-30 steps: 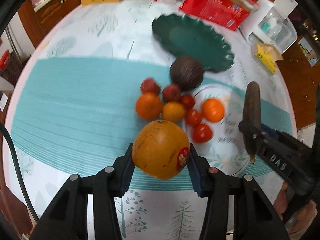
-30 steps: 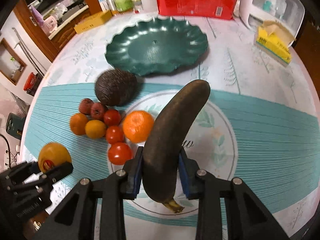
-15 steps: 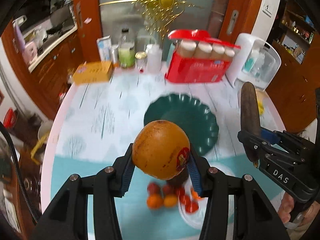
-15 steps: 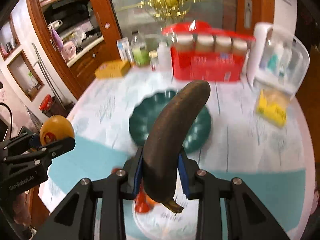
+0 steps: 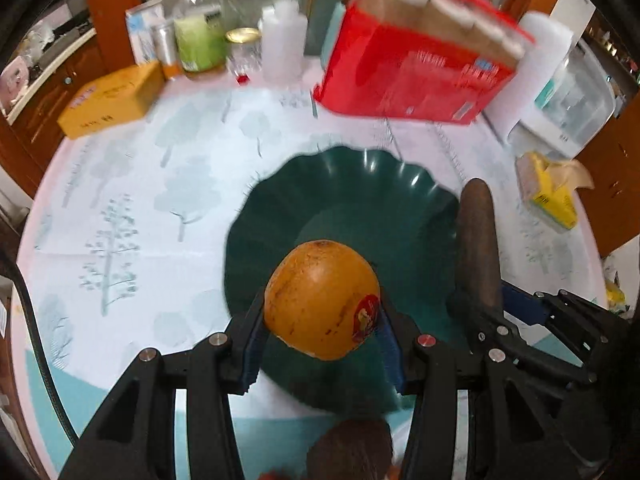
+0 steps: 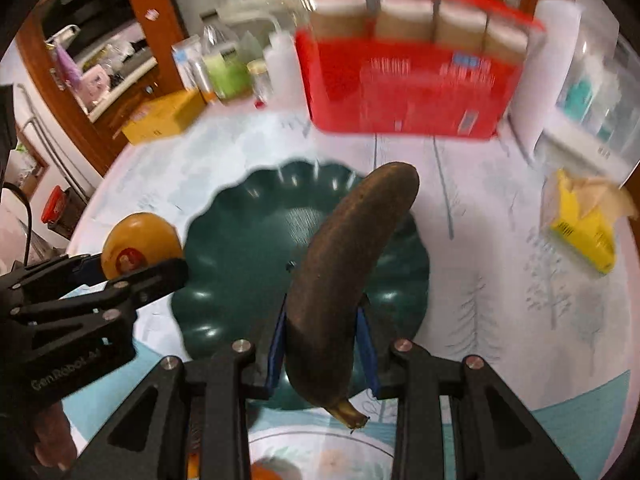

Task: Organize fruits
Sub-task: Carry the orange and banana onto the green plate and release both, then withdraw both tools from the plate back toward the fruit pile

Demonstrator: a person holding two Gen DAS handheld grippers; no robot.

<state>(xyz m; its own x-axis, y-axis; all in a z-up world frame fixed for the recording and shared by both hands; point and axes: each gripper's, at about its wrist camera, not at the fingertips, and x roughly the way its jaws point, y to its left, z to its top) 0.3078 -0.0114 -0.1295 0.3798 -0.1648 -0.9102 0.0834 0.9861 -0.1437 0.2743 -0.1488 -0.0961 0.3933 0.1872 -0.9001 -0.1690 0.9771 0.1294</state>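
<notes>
Left wrist view looks steeply down on a round table (image 5: 120, 184) under a pale cloth printed with trees, with the left gripper (image 5: 322, 320) clenched on an orange-yellow round fruit (image 5: 320, 298) that bears a red sticker on its lower right side. Both blue pads press the fruit's flanks, and it hangs above the near part of a dark green scalloped plate (image 5: 360, 196), which lies around the middle of the table and has nothing lying in it. At the bottom edge of this view a brown, rough-skinned round fruit (image 5: 352, 452) shows between the fingers, on the near side of the plate. To the right, the right gripper (image 6: 322, 348) grasps an overripe, nearly black banana (image 6: 344, 276) low on its body, the stem end pointing down toward the camera and the tip rising over the far right rim of the plate. From the right wrist view the left gripper and its fruit sit just beside the plate's left rim. Along the far edge of the table stand a red carton (image 5: 412, 72) holding a row of capped bottles, a yellow box (image 5: 112, 98) toward the far left, and a cluster of bottles and jars (image 5: 200, 40) between them. A yellow packet (image 6: 580, 232) lies near the right edge. Much of the background is blurred.
</notes>
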